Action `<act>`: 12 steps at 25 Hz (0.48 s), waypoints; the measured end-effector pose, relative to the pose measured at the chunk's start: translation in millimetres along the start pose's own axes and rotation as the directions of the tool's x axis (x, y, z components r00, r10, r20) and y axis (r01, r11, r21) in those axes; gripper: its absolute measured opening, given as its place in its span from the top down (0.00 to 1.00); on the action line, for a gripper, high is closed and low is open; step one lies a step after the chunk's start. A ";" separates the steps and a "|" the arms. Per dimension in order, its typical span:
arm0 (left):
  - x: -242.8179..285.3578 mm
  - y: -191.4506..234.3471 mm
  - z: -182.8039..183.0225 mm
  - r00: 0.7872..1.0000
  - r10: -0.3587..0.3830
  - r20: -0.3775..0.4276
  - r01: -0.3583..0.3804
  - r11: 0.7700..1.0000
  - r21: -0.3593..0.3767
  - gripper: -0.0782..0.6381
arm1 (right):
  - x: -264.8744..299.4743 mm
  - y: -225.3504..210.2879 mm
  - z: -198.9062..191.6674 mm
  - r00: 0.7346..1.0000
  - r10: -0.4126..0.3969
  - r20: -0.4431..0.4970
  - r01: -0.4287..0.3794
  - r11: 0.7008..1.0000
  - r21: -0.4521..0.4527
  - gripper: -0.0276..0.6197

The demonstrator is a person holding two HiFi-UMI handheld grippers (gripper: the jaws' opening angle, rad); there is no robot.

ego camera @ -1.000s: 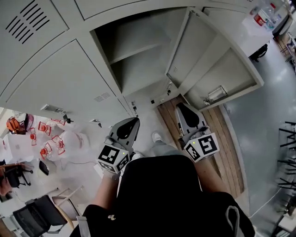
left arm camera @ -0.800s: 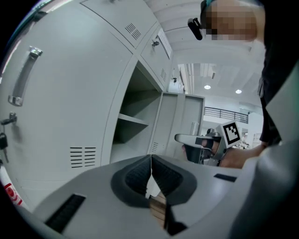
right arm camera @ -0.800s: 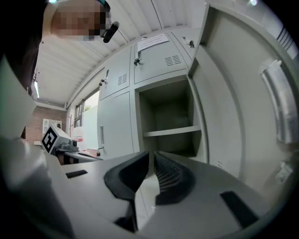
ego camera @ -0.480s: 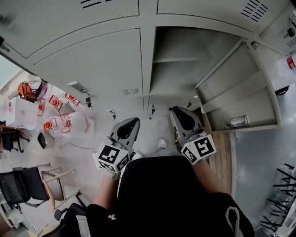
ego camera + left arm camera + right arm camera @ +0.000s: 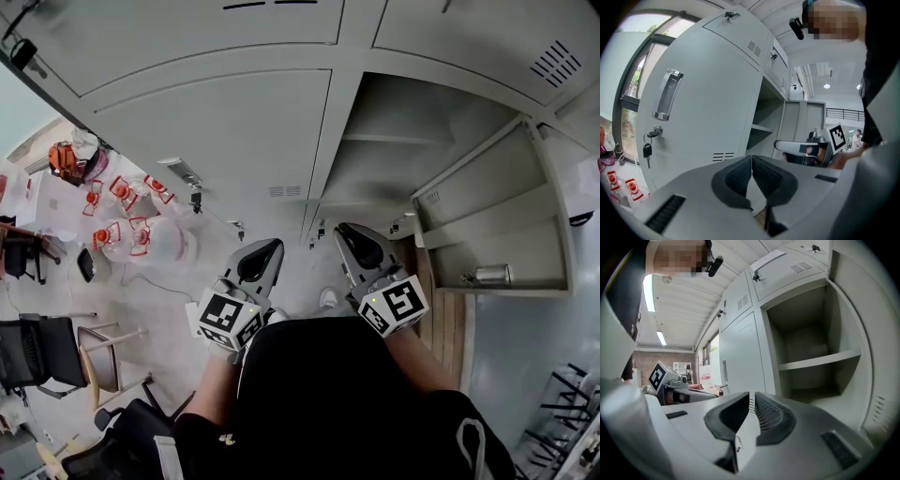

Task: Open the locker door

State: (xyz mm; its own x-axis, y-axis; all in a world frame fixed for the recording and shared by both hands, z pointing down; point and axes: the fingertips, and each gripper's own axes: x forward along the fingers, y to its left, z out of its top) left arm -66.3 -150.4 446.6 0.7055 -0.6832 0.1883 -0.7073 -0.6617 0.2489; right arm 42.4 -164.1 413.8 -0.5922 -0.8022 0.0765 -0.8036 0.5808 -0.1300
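Grey lockers fill the head view. One locker stands open with a shelf inside, its door swung out to the right. Left of it is a closed locker door with a chrome handle and a hanging key. My left gripper is shut and empty, short of the closed door, whose handle shows up to the left. My right gripper is also shut and empty. It points at the edge between the closed door and the open compartment.
Several water bottles with red labels and an orange object lie on the floor at the left. Dark chairs stand at the lower left. A wooden strip runs under the open door. Upper lockers are closed.
The head view has swung left, so the open locker has slid right and the closed door is now central. Both grippers stay held low in front. The right one has edged left.
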 end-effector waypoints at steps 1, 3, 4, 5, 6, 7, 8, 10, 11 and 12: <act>0.2 1.3 0.2 1.000 0.003 0.000 -0.003 1.000 -0.001 0.86 | 1.9 1.3 -1.6 1.000 0.005 -0.003 -0.005 1.000 0.001 0.87; 1.0 3.7 1.3 1.000 0.008 0.002 -0.008 1.000 0.000 0.86 | 5.1 3.1 -3.9 1.000 0.013 -0.008 -0.013 1.000 0.003 0.87; 1.6 4.9 1.9 1.000 0.010 0.003 -0.010 1.000 0.001 0.86 | 6.4 3.7 -4.5 1.000 0.016 -0.010 -0.015 1.000 0.004 0.87; 2.0 5.9 2.1 1.000 0.012 0.003 -0.012 1.000 0.000 0.86 | 7.5 4.0 -4.7 1.000 0.018 -0.011 -0.018 1.000 0.005 0.87; 2.4 6.6 2.3 1.000 0.013 0.002 -0.013 1.000 -0.001 0.86 | 8.2 4.1 -4.7 1.000 0.019 -0.011 -0.019 1.000 0.006 0.87; 3.0 7.0 2.8 1.000 0.013 0.003 -0.013 1.000 0.000 0.86 | 8.6 3.9 -4.7 1.000 0.019 -0.010 -0.019 1.000 0.007 0.87; 3.7 7.0 3.5 1.000 0.013 0.004 -0.013 1.000 0.001 0.86 | 8.7 3.3 -4.6 1.000 0.018 -0.010 -0.018 1.000 0.008 0.87; 5.4 6.4 3.9 1.000 0.009 0.003 -0.009 1.000 0.005 0.86 | 8.7 1.7 -4.8 1.000 0.015 -0.010 -0.015 1.000 0.015 0.87; 6.2 6.0 3.7 1.000 0.007 0.002 -0.007 1.000 0.006 0.86 | 8.7 1.2 -5.0 1.000 0.015 -0.010 -0.015 1.000 0.016 0.87; 6.8 5.7 3.6 1.000 0.005 0.000 -0.005 1.000 0.005 0.86 | 8.8 1.2 -5.2 1.000 0.016 -0.011 -0.016 1.000 0.016 0.87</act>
State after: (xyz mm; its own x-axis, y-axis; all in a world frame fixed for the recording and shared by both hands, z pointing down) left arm -65.6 -160.0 446.0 0.7021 -0.6864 0.1896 -0.7108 -0.6598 0.2437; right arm 35.9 -169.8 419.5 -0.6058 -0.7910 0.0855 -0.7929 0.5914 -0.1466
